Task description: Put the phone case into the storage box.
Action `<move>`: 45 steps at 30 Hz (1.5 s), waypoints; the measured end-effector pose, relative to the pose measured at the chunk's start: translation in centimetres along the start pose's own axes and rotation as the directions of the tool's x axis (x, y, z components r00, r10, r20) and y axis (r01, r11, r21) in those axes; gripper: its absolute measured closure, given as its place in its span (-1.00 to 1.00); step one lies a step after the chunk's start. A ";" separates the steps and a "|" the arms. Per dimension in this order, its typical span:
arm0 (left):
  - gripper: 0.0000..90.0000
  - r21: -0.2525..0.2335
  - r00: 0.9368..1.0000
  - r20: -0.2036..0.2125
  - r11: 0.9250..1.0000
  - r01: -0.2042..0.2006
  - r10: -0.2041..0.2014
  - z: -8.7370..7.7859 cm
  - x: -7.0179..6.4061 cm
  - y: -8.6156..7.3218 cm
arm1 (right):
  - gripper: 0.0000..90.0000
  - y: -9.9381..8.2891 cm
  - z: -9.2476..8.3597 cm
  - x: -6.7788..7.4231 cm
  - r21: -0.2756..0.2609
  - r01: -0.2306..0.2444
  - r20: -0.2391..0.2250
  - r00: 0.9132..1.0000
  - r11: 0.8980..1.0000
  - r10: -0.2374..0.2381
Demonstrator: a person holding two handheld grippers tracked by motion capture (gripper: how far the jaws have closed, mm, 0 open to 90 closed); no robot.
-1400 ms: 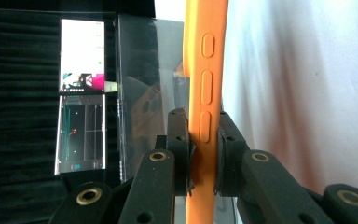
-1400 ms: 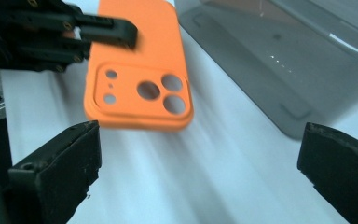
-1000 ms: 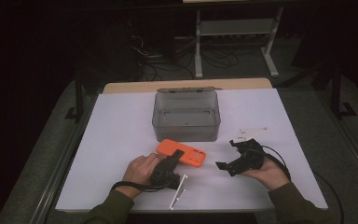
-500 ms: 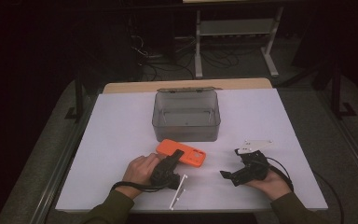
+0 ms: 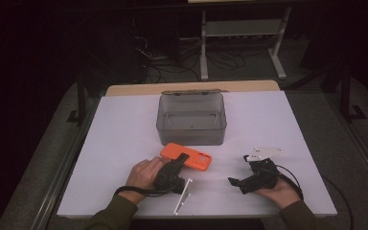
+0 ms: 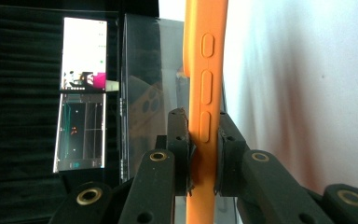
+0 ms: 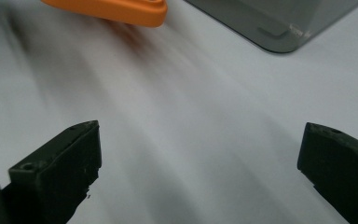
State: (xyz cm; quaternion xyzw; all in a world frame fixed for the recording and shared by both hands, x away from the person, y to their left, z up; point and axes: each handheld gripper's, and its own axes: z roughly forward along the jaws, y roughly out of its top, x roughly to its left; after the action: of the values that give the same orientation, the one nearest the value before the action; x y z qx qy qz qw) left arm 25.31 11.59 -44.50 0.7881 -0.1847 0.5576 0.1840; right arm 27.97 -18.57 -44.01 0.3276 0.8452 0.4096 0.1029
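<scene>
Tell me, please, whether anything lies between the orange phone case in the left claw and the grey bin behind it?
Nothing visible does. The left claw is shut on the orange phone case, and bare white table separates the case from the front wall of the grey bin. The bin is open on top. The right claw sits off to the side, jaws open.

Black tools [image 5: 179, 163], brass screws, olive sleeves [image 5: 115, 215]

phone case [image 5: 187, 156]: bright orange, plain, no pattern
box [image 5: 191, 120]: see-through smoky grey
table [image 5: 124, 143]: plain white on top, light brown at the far edge
left gripper [image 5: 181, 159]: black, with little gold rings in the left gripper view
right gripper [image 5: 237, 171]: black, with a pale grey plate on top
sleeves [image 5: 117, 216]: dark olive green
</scene>
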 end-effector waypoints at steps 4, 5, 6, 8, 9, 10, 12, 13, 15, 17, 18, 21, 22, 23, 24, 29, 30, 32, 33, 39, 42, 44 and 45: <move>0.76 -0.003 1.000 -0.002 1.000 0.018 -0.018 0.0 0.2 -0.1 | -1.00 0.0 -0.1 0.0 -0.005 -0.002 0.000 1.000 1.000 0.002; 0.76 -0.002 1.000 0.001 1.000 0.023 -0.023 0.0 0.2 -0.1 | -1.00 0.0 -0.1 0.0 -0.007 -0.001 0.002 1.000 1.000 0.001; 0.76 -0.006 0.999 0.003 0.999 0.035 -0.035 0.0 0.3 -0.1 | -1.00 0.0 -0.1 -0.1 -0.010 0.000 0.005 1.000 1.000 0.000; 0.76 -0.009 0.999 0.004 0.999 0.040 -0.040 -0.1 0.3 -0.1 | -1.00 0.1 -0.2 0.0 -0.013 -0.002 0.004 1.000 1.000 0.002; 0.76 -0.010 0.999 0.006 0.999 0.043 -0.043 -0.1 0.3 -0.1 | -1.00 0.1 -0.2 0.0 -0.014 -0.003 0.005 1.000 1.000 0.003; 0.76 -0.013 0.999 0.008 0.999 0.051 -0.051 -0.1 0.4 -0.1 | -1.00 0.1 -0.2 0.0 -0.014 -0.005 0.005 1.000 1.000 0.005; 0.76 -0.016 0.997 0.011 0.997 0.071 -0.071 -0.1 0.5 -0.1 | -1.00 0.1 -0.3 -0.1 -0.019 -0.006 0.007 1.000 1.000 0.007; 0.76 -0.018 0.997 0.013 0.997 0.080 -0.080 -0.1 0.6 -0.2 | -1.00 0.1 -0.2 -0.1 -0.018 -0.005 0.006 1.000 1.000 0.005; 0.76 -0.019 0.995 0.016 0.995 0.096 -0.096 -0.1 0.7 -0.3 | -1.00 0.1 -0.2 -0.1 -0.014 -0.002 0.005 1.000 1.000 0.002; 0.76 -0.019 0.994 0.020 0.994 0.111 -0.111 -0.1 0.8 -0.4 | -1.00 0.1 -0.2 0.0 -0.017 -0.003 0.004 1.000 1.000 0.003; 0.76 -0.022 0.993 0.022 0.993 0.118 -0.118 -0.1 0.8 -0.4 | -1.00 0.1 -0.3 0.0 -0.020 -0.003 0.005 1.000 1.000 0.003; 0.76 -0.024 0.990 0.030 0.990 0.136 -0.136 -0.1 0.9 -0.5 | -1.00 0.1 -0.3 -0.1 -0.022 -0.003 0.008 1.000 1.000 0.003; 0.76 -0.024 0.989 0.032 0.989 0.143 -0.142 -0.1 1.0 -0.5 | -1.00 0.1 -0.3 -0.1 -0.022 -0.001 0.007 1.000 1.000 0.002; 0.76 -0.024 0.988 0.035 0.989 0.148 -0.147 -0.1 1.0 -0.6 | -1.00 0.1 -0.3 -0.1 -0.021 -0.002 0.007 1.000 1.000 0.002; 0.76 -0.024 0.987 0.037 0.988 0.155 -0.154 -0.1 1.0 -0.6 | -1.00 0.1 -0.3 -0.1 -0.021 -0.002 0.007 1.000 1.000 0.002; 0.76 -0.027 0.981 0.047 0.982 0.188 -0.186 -0.1 1.2 -0.8 | -1.00 0.1 -0.3 -0.1 -0.022 -0.005 0.006 1.000 1.000 0.005; 0.76 -0.027 0.980 0.048 0.980 0.195 -0.193 -0.1 1.3 -0.8 | -1.00 0.1 -0.3 -0.1 -0.023 -0.004 0.007 1.000 1.000 0.004; 0.76 -0.029 0.977 0.051 0.978 0.207 -0.206 -0.1 1.4 -0.9 | -1.00 0.1 -0.3 -0.1 -0.022 -0.002 0.007 1.000 1.000 0.002; 0.76 -0.030 0.975 0.053 0.976 0.216 -0.214 -0.1 1.5 -1.0 | -1.00 0.1 -0.3 -0.1 -0.021 -0.004 0.007 1.000 1.000 0.004; 0.76 -0.034 0.965 0.064 0.966 0.258 -0.255 -0.1 1.7 -1.2 | -1.00 0.1 -0.3 -0.1 -0.023 -0.004 0.008 1.000 1.000 0.004; 0.76 -0.034 0.960 0.068 0.961 0.275 -0.272 -0.1 1.9 -1.4 | -1.00 0.1 -0.3 -0.1 -0.022 -0.004 0.008 1.000 1.000 0.004; 0.76 -0.037 0.955 0.071 0.956 0.291 -0.288 -0.1 1.9 -1.5 | -1.00 0.1 -0.3 -0.1 -0.022 -0.005 0.010 1.000 1.000 0.005; 0.76 -0.037 0.954 0.073 0.955 0.295 -0.291 -0.1 2.0 -1.5 | -1.00 0.1 -0.3 -0.1 -0.022 -0.006 0.010 1.000 1.000 0.006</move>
State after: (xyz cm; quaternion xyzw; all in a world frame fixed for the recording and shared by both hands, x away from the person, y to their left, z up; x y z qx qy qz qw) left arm 26.58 12.81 -42.70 0.8204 -0.0850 0.4929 0.2770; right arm 27.94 -18.75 -43.68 0.3311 0.8392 0.4173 0.1096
